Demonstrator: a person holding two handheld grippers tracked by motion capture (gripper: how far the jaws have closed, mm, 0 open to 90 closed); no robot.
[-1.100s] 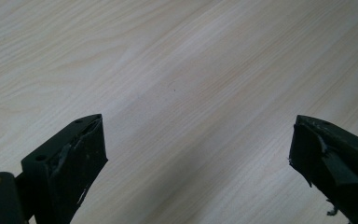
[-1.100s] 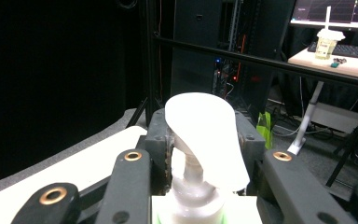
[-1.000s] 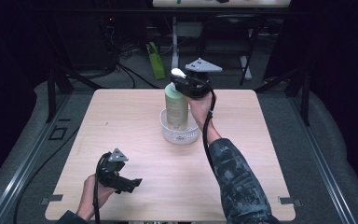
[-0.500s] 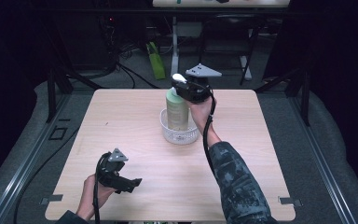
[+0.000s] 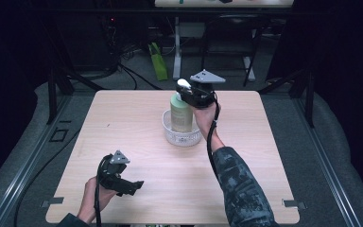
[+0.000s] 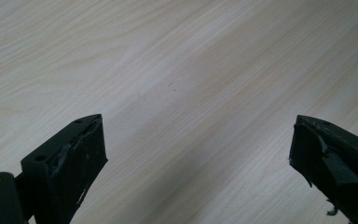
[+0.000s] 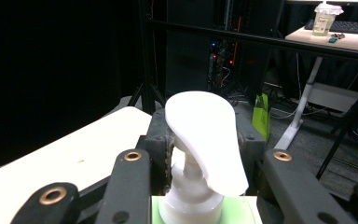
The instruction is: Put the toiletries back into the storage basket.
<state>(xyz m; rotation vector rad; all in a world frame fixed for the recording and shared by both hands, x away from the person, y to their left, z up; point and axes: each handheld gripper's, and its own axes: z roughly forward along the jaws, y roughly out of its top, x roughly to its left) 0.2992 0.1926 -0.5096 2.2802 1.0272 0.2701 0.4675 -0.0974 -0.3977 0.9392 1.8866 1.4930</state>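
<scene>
Both tools, the left tool (image 5: pixel 134 183) and the right tool (image 5: pixel 183 92), are black with trailing black cables; each carries a grey three-cornered plate. The right sleeve (image 5: pixel 241 187) has a dark camouflage pattern.

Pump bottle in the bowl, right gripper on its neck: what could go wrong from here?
1. The right gripper is shut on the bottle only at the thin neck under the pump head, so the bottle may swing or slip if moved.
2. The bottle is tall, and the bowl looks light. A sideways pull could tip or drag the bowl.
3. The left gripper sits open, far off, so nothing steadies the bowl.
</scene>
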